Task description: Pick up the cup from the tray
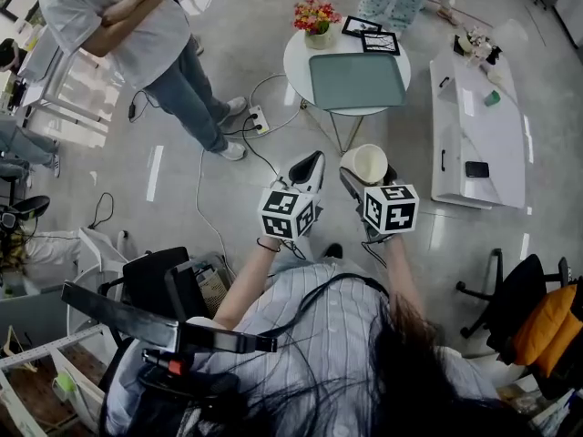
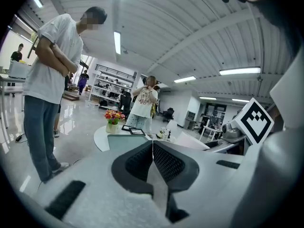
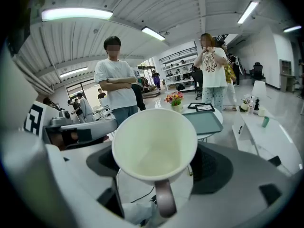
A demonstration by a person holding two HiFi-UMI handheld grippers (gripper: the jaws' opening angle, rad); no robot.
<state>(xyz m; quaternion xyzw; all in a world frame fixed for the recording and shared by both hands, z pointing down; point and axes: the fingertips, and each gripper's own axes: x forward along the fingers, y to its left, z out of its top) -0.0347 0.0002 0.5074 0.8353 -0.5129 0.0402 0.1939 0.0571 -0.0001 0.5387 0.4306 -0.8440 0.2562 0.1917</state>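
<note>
Gripping the cup point(image 1: 369, 160), right tongs point(image 1: 369, 177) hang over grey floor point(image 1: 182, 230) — left tongs point(image 1: 311, 160) closed, tray point(image 1: 357, 80) on round table point(image 1: 296, 65).

This is an open-plan office or lab hall. It has a glossy pale grey floor point(image 1: 155, 153), long white ceiling strip lights point(image 3: 76, 14) and white open shelving racks point(image 2: 110, 82) at the far wall. A black wheeled office chair point(image 1: 506, 303) stands by, and a white power strip point(image 1: 258, 118) with cables lies near the left edge of the round white table point(image 1: 296, 62).

Both arms held forward side by side, left tongs point(image 2: 152, 145) closed together — empty, right tongs point(image 1: 369, 173) clamped on a cup point(image 3: 153, 148)
</note>
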